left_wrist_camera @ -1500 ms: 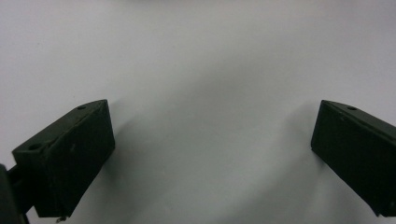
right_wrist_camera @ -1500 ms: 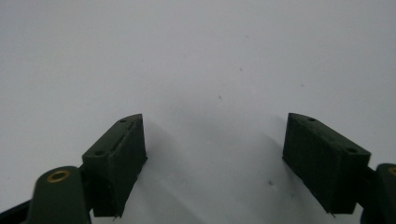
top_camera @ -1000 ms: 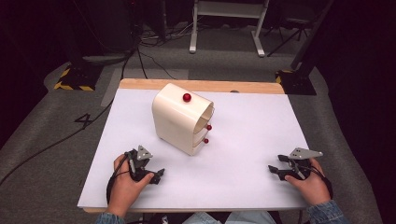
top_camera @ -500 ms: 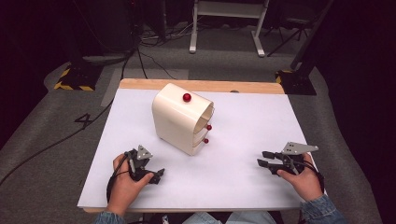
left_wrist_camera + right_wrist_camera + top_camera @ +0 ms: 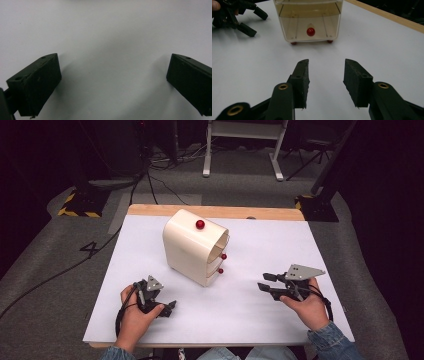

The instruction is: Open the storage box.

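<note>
A cream drawer cabinet [image 5: 192, 247] with rounded corners stands left of the middle of the white table [image 5: 280, 245]. It has a red knob [image 5: 200, 224] on top and two red drawer knobs [image 5: 223, 256] on its front. My right gripper [image 5: 262, 281] hovers to the right of it and points at that front. Its jaws have just been closing partway and now stand open with nothing between them. In the right gripper view [image 5: 326, 75] the bottom drawer [image 5: 308, 20] and its knob [image 5: 310, 31] lie straight ahead. My left gripper [image 5: 169, 309] rests open on the table; its view [image 5: 113, 80] has bare tabletop between the jaws.
A wooden strip [image 5: 215, 211] edges the table's far side. Beyond it are grey floor, cables, a white stand [image 5: 240, 150] and yellow-black tape [image 5: 75, 212]. The left gripper [image 5: 255, 22] lies off to the left in the right gripper view.
My right gripper has risen and moved left toward the cabinet's front, and its jaws stand narrower than before. The left hand and the cabinet have not moved.
</note>
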A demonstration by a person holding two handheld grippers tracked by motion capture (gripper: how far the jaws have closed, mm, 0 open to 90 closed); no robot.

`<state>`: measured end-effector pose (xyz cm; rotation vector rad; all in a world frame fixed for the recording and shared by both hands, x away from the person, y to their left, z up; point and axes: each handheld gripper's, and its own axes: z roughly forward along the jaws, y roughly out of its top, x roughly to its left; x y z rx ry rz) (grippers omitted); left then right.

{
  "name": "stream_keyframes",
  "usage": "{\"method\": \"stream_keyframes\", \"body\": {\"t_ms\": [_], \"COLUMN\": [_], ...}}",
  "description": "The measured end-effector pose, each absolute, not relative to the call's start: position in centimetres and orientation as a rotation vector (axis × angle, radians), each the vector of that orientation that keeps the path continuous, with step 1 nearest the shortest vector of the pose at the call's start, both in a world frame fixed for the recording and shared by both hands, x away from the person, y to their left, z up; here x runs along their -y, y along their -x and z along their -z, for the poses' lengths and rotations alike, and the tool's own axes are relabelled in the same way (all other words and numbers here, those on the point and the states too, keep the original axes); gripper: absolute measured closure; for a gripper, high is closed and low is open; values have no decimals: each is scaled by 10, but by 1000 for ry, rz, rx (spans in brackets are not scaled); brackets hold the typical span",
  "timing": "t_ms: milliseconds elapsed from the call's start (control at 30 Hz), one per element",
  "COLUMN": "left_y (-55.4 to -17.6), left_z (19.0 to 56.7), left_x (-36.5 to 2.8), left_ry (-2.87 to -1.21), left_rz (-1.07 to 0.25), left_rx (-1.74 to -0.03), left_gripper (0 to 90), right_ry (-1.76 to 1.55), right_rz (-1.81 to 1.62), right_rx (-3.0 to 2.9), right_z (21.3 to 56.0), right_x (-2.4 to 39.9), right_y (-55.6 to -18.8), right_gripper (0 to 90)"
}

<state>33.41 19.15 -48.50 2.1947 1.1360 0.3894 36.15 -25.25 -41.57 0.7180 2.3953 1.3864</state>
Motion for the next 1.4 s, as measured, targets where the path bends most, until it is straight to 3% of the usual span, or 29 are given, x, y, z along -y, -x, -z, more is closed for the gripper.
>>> {"method": "stream_keyframes", "body": {"t_ms": [667,933,1400], "left_y": [-333,-334,-334], "left_z": [485,485,485], "left_x": [-192,-192,-192], "left_ry": [-2195,-2198,-2196], "left_rz": [-396,-392,-391], "left_rx": [-1130,-1134,-1133], "left_gripper": [0,0,0], "right_ry": [-696,-671,-599], "right_rz": [-1522,-1529,-1509], "right_rx": [-2381,-2364,-2421], "right_z": [438,448,463], "right_x": [196,184,159], "right_y": [-409,-414,-416], "right_gripper": [582,555,592]}}
